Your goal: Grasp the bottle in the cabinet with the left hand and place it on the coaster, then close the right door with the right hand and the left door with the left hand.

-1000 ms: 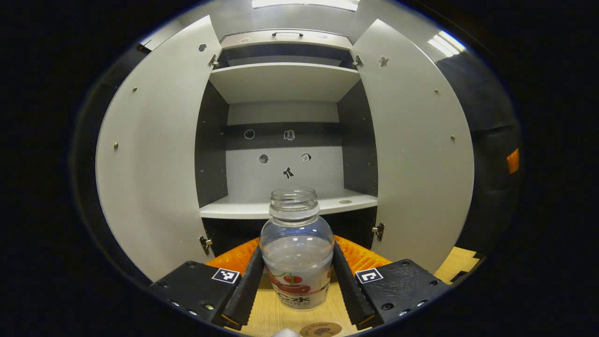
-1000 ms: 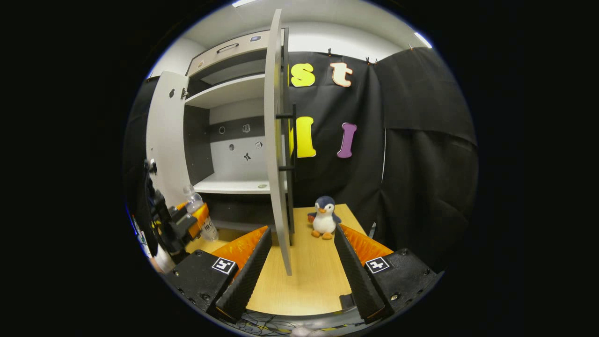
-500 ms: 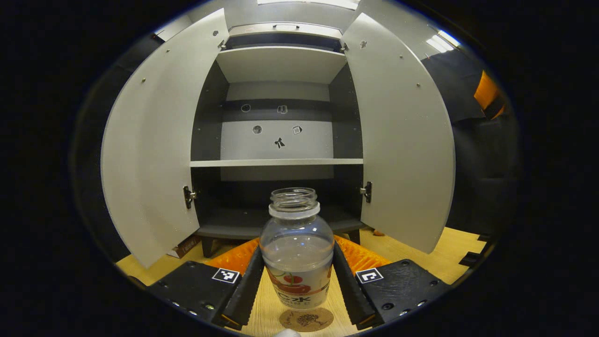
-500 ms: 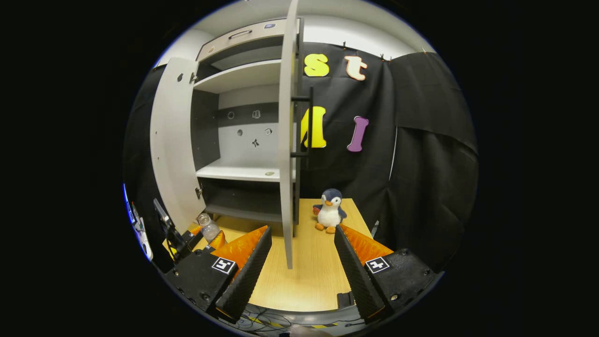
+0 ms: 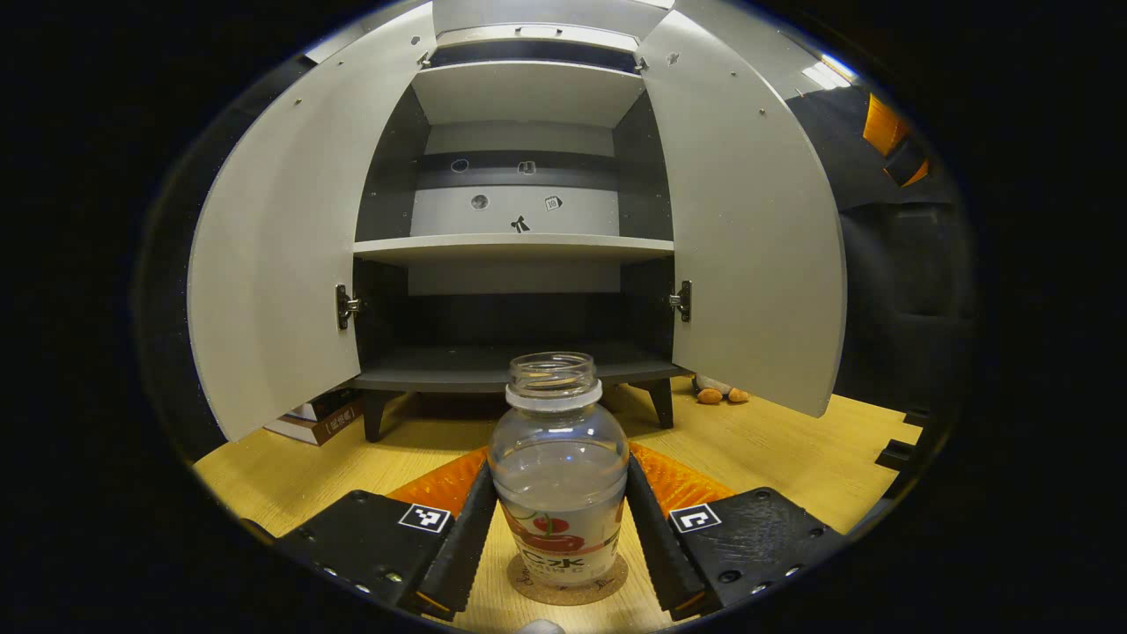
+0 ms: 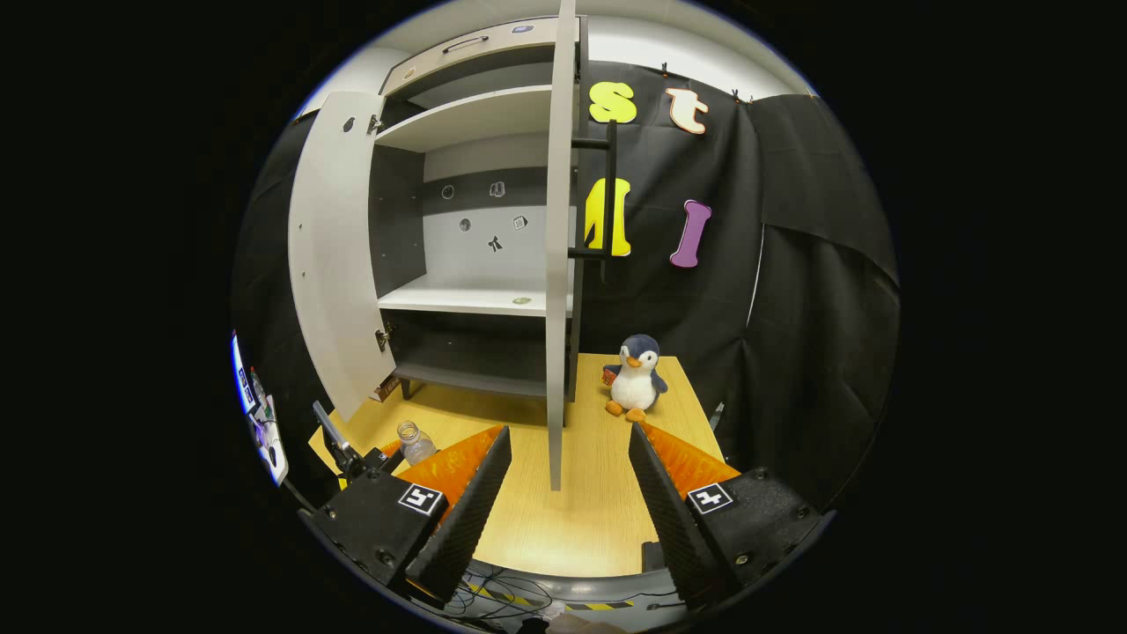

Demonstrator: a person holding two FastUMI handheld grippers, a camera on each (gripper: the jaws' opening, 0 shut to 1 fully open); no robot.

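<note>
Left gripper (image 5: 560,528): we see both fingers pressed on the bottle (image 5: 558,471), one each side, narrow gap, firm hold. Bottle upright, uncapped, part full of clear liquid, its base on or just over the coaster (image 5: 567,586) at 6 o'clock in the left gripper view; we cannot tell if it is touching. In the right gripper view the bottle (image 6: 415,442) is at 8 o'clock, low over the table (image 6: 581,519), left gripper beside it.

Right gripper (image 6: 563,493): jaws wide apart, holding nothing, hovering over the table, edge of the right door (image 6: 558,264) at 12 o'clock between its fingers, close ahead.

We judge the placing step nearly done; release is next, then the doors.

Risks:
- No cap, so a tilt on release spills liquid.
- If the base sits off the coaster rim, the bottle may rock or tip when the fingers open.
- Fingers dragging on the sides while backing off could pull it over.
- Left door (image 5: 282,255) swings toward 9 o'clock of the bottle; we think a sloppy sweep could clip it.
- Penguin (image 6: 636,374) stands just beside the right door's outer face; probably out of its closing path.

Containers: cabinet (image 5: 515,291) open, both doors wide; upper shelf, middle shelf and bottom bay look bare apart from small stickers on the back wall and a small mark on the middle shelf.
</note>
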